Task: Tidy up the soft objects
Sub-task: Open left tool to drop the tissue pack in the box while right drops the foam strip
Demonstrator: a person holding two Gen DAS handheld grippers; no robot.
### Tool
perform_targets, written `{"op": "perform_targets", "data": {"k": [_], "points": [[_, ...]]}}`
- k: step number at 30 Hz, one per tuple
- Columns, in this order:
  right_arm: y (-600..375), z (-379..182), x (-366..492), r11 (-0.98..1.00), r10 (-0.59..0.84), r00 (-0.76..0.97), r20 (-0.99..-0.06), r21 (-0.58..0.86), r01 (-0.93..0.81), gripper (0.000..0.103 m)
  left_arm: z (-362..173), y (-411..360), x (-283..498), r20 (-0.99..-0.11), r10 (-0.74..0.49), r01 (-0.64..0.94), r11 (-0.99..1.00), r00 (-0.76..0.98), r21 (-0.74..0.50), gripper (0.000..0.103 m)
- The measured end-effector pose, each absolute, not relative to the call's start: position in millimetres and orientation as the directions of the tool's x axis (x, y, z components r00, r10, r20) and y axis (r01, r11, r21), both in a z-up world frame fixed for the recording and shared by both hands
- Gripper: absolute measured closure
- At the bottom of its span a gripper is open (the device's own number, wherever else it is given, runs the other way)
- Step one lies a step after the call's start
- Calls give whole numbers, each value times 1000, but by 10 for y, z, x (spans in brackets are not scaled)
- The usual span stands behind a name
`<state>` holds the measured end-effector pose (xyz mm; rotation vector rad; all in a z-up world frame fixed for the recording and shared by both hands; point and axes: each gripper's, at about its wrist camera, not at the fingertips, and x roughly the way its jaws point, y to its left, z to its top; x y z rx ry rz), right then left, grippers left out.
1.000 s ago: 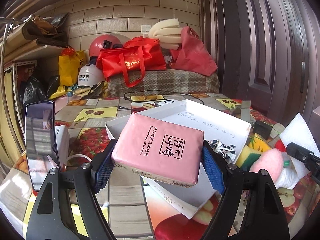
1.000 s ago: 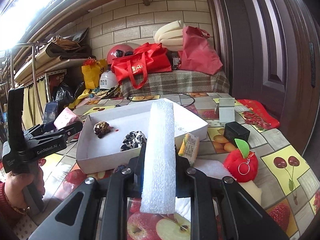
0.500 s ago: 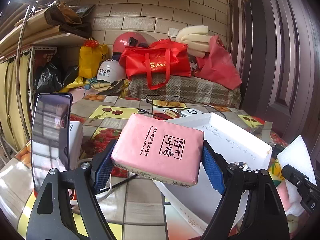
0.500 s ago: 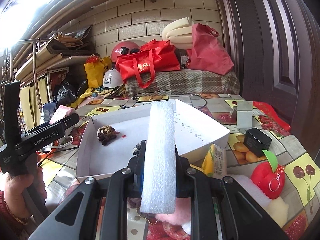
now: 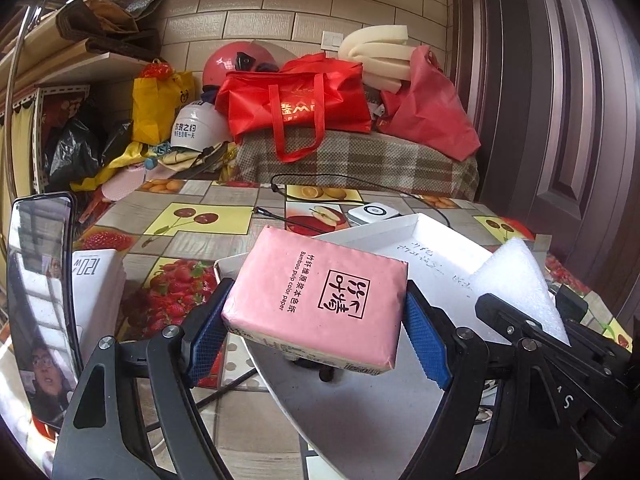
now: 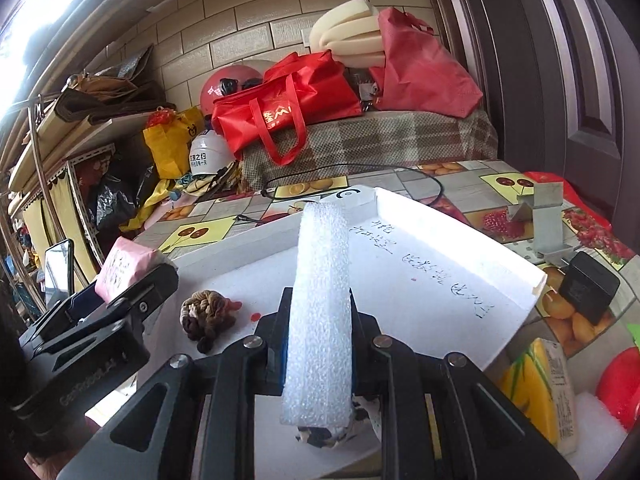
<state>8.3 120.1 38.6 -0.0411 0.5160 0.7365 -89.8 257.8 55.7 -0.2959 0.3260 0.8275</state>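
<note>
My left gripper (image 5: 316, 324) is shut on a pink tissue pack (image 5: 320, 292) and holds it over the near left corner of the white tray (image 5: 432, 232). The pack also shows in the right wrist view (image 6: 124, 264). My right gripper (image 6: 318, 320) is shut on a white foam sheet (image 6: 320, 312), held on edge above the tray (image 6: 460, 224). The foam also shows at the right of the left wrist view (image 5: 516, 280). A brown knotted cloth (image 6: 206, 316) lies in the tray. A black-and-white patterned cloth (image 6: 320, 436) lies under the foam.
A phone (image 5: 38, 312) stands at the left on a white box (image 5: 96, 280). Right of the tray are a yellow sponge (image 6: 540, 392), a red apple plush (image 6: 620, 384), a black block (image 6: 588, 288) and a grey bracket (image 6: 544, 216). A black cable (image 5: 320, 188) lies behind the tray.
Both grippers have moved forward over the tray with their loads still held. They now stand closer together, and the right gripper has come into the left wrist view.
</note>
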Motion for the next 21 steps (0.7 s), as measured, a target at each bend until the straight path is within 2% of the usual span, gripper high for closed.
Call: {"op": "perform_targets", "data": {"k": [6,8,9,11,13,21], "points": [[1309,347,190,770,599,623,-503,149,-620,81,534,2643,-793,-432,643,-746,655,633,-117,20],[1286,346,195,787,581,638,-505,148,-600,53,537,2662,-851,-423,654,-759,635,627,-142,13],[1259,343,206,797,572,647,-505,155,-584,48,531,2682,-878,-423,653,-761,629,628,-159,10],[1202,329,250,804,571,647,-506,186,-564,27,522,2731,-930,-424,652,-765,614,629,-192,0],[1145,323,274,810,570,650,-503,213,-546,17,522,2737,-946,-418,644,-757,621,641,-204,0],[1101,382,190,829,550,692,-467,202,-522,15,573,2619,-1012,-355,677,-758,626,644,-182,0]]}}
